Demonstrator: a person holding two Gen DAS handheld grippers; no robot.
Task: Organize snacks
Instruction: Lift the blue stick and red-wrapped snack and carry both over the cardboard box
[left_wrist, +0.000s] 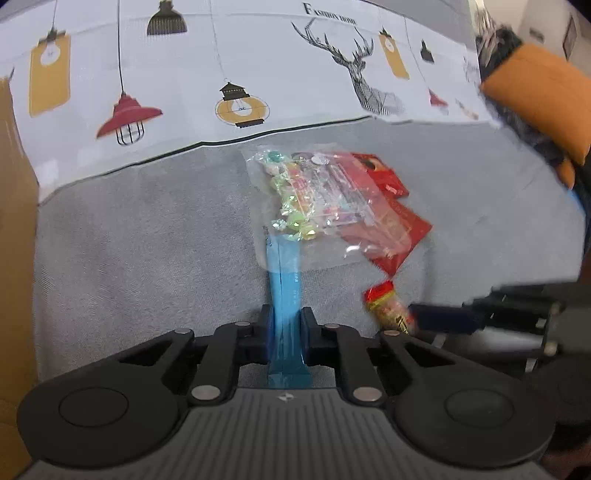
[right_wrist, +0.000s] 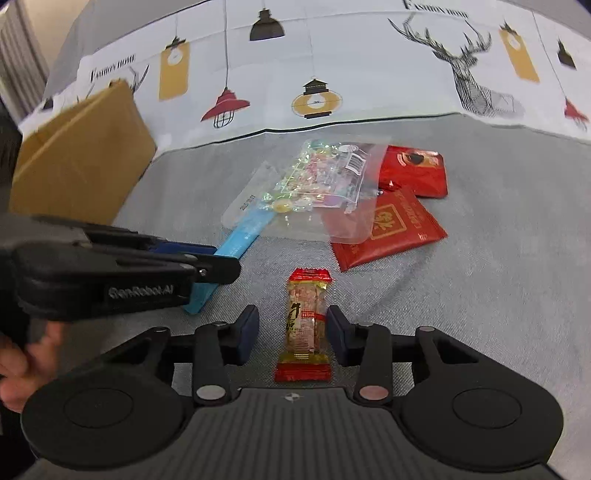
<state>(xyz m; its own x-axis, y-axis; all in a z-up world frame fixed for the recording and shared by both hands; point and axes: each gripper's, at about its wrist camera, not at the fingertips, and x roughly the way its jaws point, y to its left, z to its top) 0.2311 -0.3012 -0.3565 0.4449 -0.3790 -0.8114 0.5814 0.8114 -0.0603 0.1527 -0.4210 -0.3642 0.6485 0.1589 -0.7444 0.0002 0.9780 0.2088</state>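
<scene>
Grey cloth (right_wrist: 461, 314): left gripper (left_wrist: 287, 325) clamps blue stick packet (left_wrist: 284, 291); right gripper (right_wrist: 291, 334), unclenched, should centre on nougat bar (right_wrist: 306, 325).

Between my right fingers (right_wrist: 291, 334) lies the snack bar (right_wrist: 304, 325), at lower centre. Above it sits the candy bag (right_wrist: 314, 184), overlapping two flat packets (right_wrist: 391, 229) to its right. My left gripper (right_wrist: 221, 258) clamps the long stick pack (right_wrist: 240, 236) at left; the cardboard box (right_wrist: 81, 155) stands upper left.
</scene>
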